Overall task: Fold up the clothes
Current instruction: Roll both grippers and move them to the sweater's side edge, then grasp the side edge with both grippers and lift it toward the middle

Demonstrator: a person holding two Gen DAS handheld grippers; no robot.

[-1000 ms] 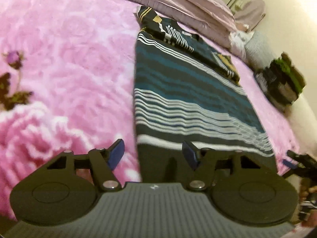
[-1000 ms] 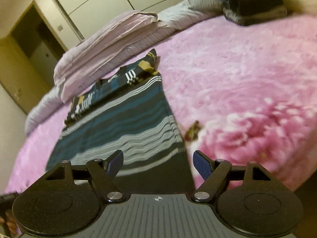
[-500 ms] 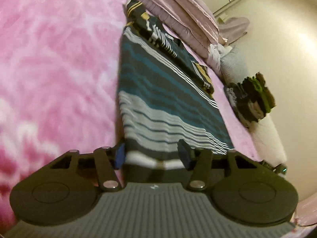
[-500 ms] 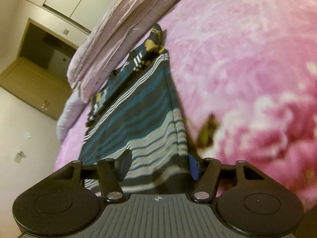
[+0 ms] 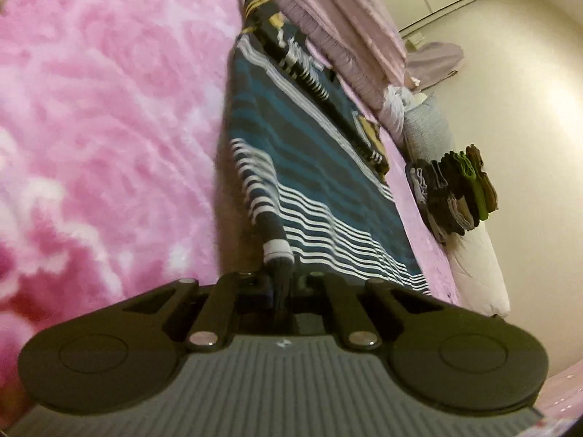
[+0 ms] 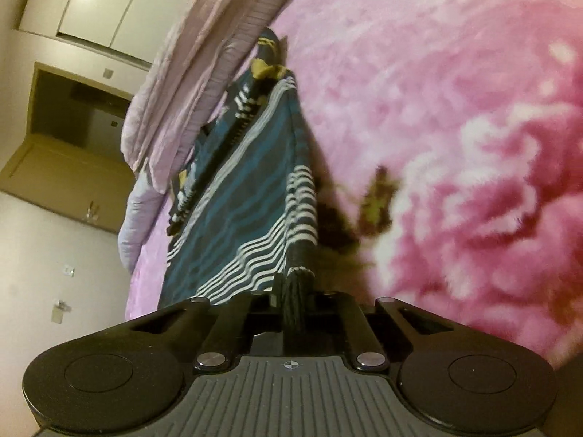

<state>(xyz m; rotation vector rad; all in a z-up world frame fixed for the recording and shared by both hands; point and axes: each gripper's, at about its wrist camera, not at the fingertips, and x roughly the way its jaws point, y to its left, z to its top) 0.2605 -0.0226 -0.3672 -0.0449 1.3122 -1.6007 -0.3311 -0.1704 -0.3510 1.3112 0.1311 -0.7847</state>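
Here, laid out flat on a pink plush blanket (image 5: 102,116): a striped garment (image 5: 309,167) in teal, dark and white bands, running from the near hem at six o'clock toward twelve o'clock in both wrist views. Left gripper (image 5: 282,287) clamped tight on the near hem at one corner, jaws just closed, dark ribbed edge bunched up between them and pulled into a ridge. Right gripper (image 6: 297,302) likewise pinched shut on the other hem corner, jaws just closed as well, a dark fold of cloth standing upright between them. Same striped garment (image 6: 247,196) in the right view stretching off toward eleven o'clock, its far end with yellow and white markings beside a lilac quilt (image 6: 189,83) heaped along the bed edge. Around three o'clock of the left view, well apart from the garment, a stack of folded clothes (image 5: 455,189) in grey, green and brown, resting on a white pillow (image 5: 477,269). At four o'clock from the garment in the right view, a dark leaf print (image 6: 375,200) in the blanket pattern. Pale cupboard doors (image 6: 120,3) at eleven o'clock, under a ceiling light.
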